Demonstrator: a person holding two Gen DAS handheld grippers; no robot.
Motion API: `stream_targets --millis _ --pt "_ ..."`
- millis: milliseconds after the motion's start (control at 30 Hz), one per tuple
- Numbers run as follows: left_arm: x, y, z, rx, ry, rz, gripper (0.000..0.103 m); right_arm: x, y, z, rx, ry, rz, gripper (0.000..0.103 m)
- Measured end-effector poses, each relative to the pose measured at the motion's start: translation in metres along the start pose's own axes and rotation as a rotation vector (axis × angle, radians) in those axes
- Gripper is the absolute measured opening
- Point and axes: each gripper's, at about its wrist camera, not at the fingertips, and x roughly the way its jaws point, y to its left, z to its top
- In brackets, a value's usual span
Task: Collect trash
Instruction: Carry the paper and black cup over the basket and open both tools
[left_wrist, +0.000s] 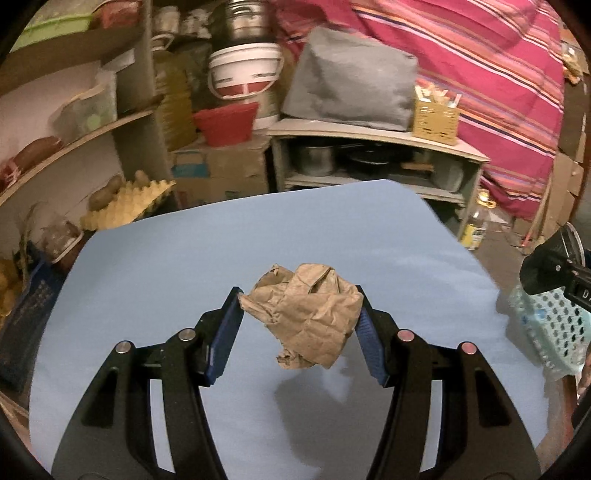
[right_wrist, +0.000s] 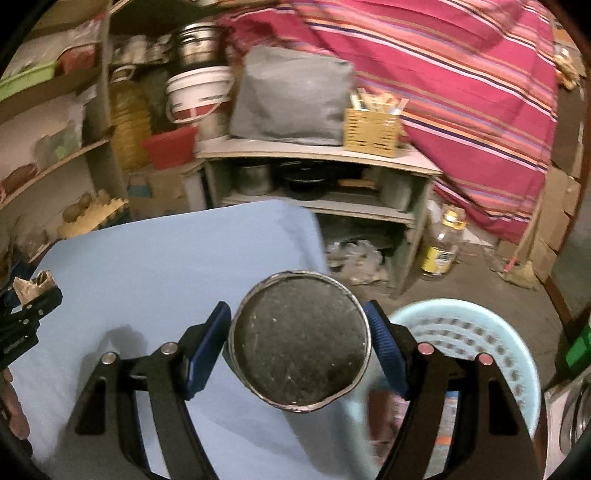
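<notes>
A cramped storeroom, dim and cluttered: wooden shelves along one wall, a low grey cabinet (left_wrist: 373, 136) with pots inside it, and a red striped cloth (left_wrist: 480, 74) hanging behind. Beyond both tools stand a white plastic bucket (left_wrist: 243, 74), a grey fabric bag (left_wrist: 351, 88) on the cabinet top and a small yellow woven box (left_wrist: 434, 118) just beside the bag. A clear bottle with a yellow label (right_wrist: 441, 245) stands on the floor past the cabinet's end.

In front of me the bench, covered with a pale blue sheet (left_wrist: 184, 266), carries nothing that I can see apart from shadows.

The left hand-held gripper (left_wrist: 299, 317) is clenched on a crumpled wad of brown paper (left_wrist: 306, 314); both blue pads press into its sides, and the wad hangs clear above the blue sheet, its shadow lying below it.

The right hand-held gripper (right_wrist: 299, 343) grasps a round metal tin can (right_wrist: 299, 341), its dark end facing the camera, a blue pad against each side. The can is held over the bench's edge. Just to the right of this tool and below it sits a light blue plastic basket with a perforated wall (right_wrist: 480, 332), on the floor beside the bench. From the left tool the same basket shows far off to its right, behind the black body of the other tool.
</notes>
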Motion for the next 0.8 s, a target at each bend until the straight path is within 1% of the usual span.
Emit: stream_targets --millis 100,267,400,467,600,700,800 --pt "-0.002 -0.032 0.002 0.017 -0.008 -0.034 0.057 -0.006 -0.034 -0.004 0.032 0.004 -0.022 0.073" --pt "0.0 -0.098 0.002 0.064 -0.006 -0.103 0.057 -0.017 -0.093 -0.016 0.075 0.012 -0.068 0.073" --pt "0.002 -0.155 -0.003 0.108 -0.005 -0.161 0.058 -0.022 -0.133 -0.029 0.108 0.022 -0.104 0.073" --pt "0.003 -0.175 -0.005 0.117 -0.002 -0.188 0.058 -0.024 -0.151 -0.036 0.13 0.029 -0.114 0.073" --pt "0.009 -0.22 -0.012 0.141 0.017 -0.239 0.058 -0.024 -0.178 -0.045 0.165 0.04 -0.12 0.073" --pt "0.012 -0.252 -0.015 0.166 0.024 -0.271 0.058 -0.023 -0.19 -0.05 0.181 0.043 -0.123 0.073" --pt "0.014 -0.273 -0.016 0.18 0.025 -0.298 0.058 -0.021 -0.196 -0.054 0.179 0.051 -0.142 0.073"
